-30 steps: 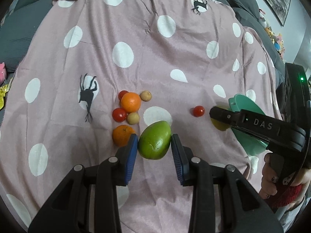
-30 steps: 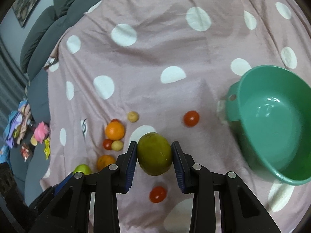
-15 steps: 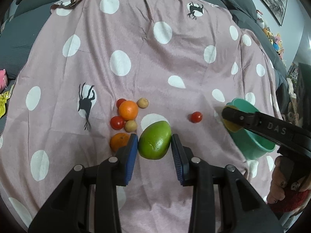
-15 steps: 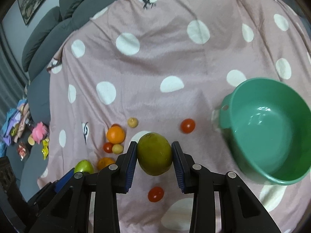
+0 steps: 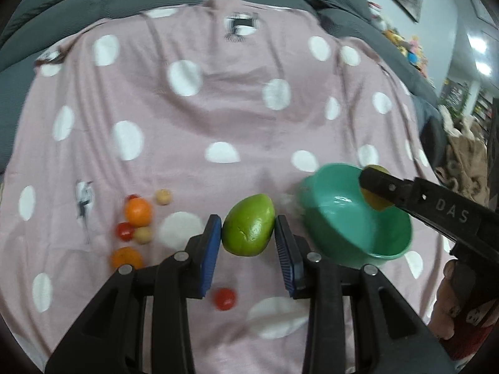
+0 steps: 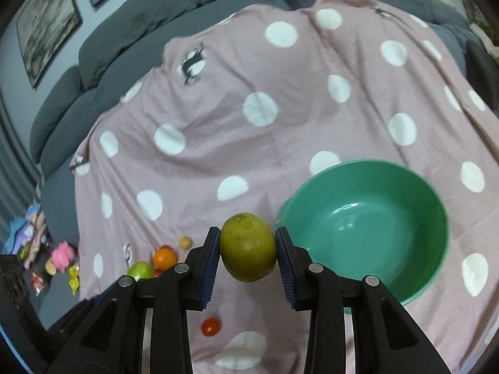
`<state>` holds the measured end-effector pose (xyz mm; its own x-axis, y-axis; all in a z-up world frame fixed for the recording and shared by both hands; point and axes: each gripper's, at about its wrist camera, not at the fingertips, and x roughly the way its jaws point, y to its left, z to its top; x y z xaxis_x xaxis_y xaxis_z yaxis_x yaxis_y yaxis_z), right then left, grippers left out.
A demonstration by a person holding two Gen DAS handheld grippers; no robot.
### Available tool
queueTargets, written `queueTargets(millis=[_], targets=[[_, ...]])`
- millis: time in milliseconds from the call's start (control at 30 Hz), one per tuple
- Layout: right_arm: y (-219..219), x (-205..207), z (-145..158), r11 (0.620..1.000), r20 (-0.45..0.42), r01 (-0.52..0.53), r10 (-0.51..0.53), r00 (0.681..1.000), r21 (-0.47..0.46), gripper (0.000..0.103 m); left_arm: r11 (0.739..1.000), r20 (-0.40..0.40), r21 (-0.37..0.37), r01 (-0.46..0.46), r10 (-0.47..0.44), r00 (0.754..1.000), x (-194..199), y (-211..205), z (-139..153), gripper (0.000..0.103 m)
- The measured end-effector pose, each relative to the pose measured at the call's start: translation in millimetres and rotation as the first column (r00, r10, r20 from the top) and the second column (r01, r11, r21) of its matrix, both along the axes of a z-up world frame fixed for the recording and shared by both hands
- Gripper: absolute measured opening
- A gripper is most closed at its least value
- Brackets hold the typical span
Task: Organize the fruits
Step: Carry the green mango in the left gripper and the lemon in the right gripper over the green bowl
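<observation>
While both grippers hang above the pink blanket w/ white polka dots [image 5: 193, 131], each clamped on a fruit. Left black two-finger gripper w/ blue pads [image 5: 248, 243]: closed snug on bright green oval mango-like fruit [image 5: 249, 226], pads touching both sides, fruit off the blanket. Right black two-finger gripper w/ blue pads [image 6: 248, 251]: closed snug on dull yellow-green round citrus-like fruit [image 6: 248, 247], also lifted. In left view, right gripper reaches in from 3 o'clock, its fruit over the far rim of the round teal-green plastic bowl [image 5: 349, 230]; bowl interior shows no fruit. In right view, bowl [image 6: 368, 218] sits at 3 o'clock of the held fruit, just beside it.

Loose cluster at 9 o'clock of left gripper: round orange [image 5: 138, 211], second orange [image 5: 126, 257], small red tomato [image 5: 124, 231], two small tan round fruits [image 5: 163, 196] [image 5: 143, 234]. Lone red tomato [image 5: 224, 299] at 6 o'clock, under left gripper pads. Grey sofa cushions [image 6: 124, 31] behind blanket at 12 o'clock.
</observation>
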<state>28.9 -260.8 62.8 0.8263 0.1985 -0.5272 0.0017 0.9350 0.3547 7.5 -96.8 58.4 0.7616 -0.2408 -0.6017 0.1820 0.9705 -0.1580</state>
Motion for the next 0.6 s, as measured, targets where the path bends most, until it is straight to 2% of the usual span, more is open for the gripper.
queueTargets(millis=[167,600], targets=[[-24.7,-2.5,-0.6,0.997,0.005,0.074,-0.075,0.997,0.021,0.038,0.997,-0.004,0.050,0.062,-0.062,0.998,9.8,-38.3,-6.1,0.035],[-72.5,6.5,-25.1,0.977,-0.099,0.212,-0.208,0.973,0.029,0.038,0.987,-0.062,0.029,0.158,-0.156,0.986,35.0,-86.0,-22.7,0.035]])
